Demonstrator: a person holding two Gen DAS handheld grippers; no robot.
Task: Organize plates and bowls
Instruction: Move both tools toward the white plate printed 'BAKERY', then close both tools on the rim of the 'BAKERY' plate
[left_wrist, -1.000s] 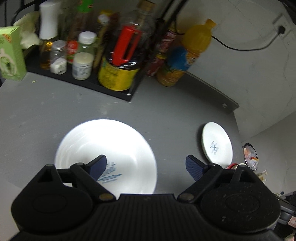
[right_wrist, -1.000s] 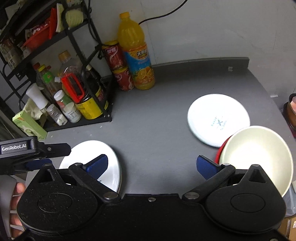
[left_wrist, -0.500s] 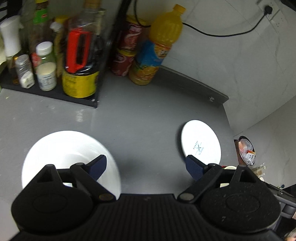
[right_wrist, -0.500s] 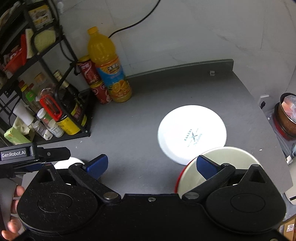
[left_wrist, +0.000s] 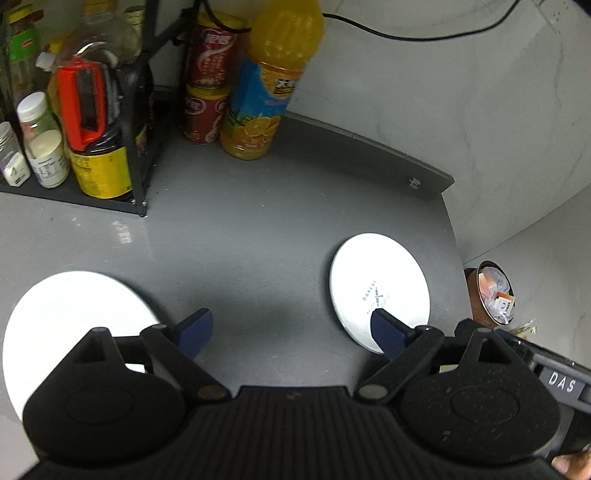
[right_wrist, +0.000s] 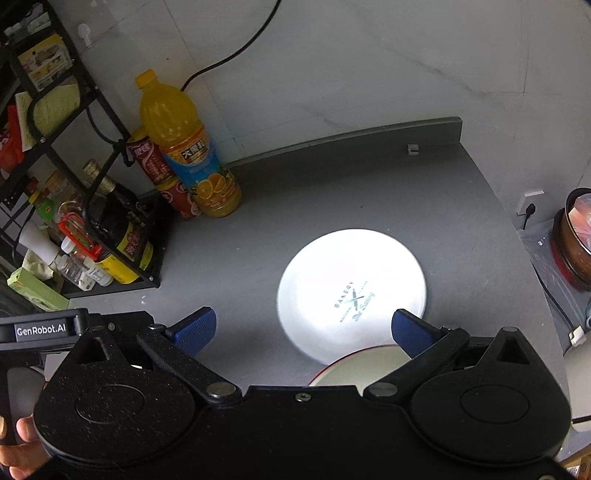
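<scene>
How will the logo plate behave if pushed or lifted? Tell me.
The logo plate looks rigid and glossy, so it probably slides easily on the smooth counter. It lies flat with a low rim, so it is likely awkward to get under. It is probably ceramic, so likely to chip if dropped.

My left wrist view looks steeply down from above the grey surface (left_wrist: 258, 229), out past its own blue-padded jaws toward the back wall, fairly close over it. My right wrist view sits further right, also tilted down, facing the same back corner. Both share the small printed plate (left_wrist: 380, 284) (right_wrist: 351, 284), the orange juice bottle (left_wrist: 273, 85) (right_wrist: 184, 147), the red cans (left_wrist: 207, 85) (right_wrist: 162, 177) and the black rack (left_wrist: 144, 122) (right_wrist: 96, 192). Each view catches the edge of the other gripper body: at far right in the left view, at far left in the right.
</scene>
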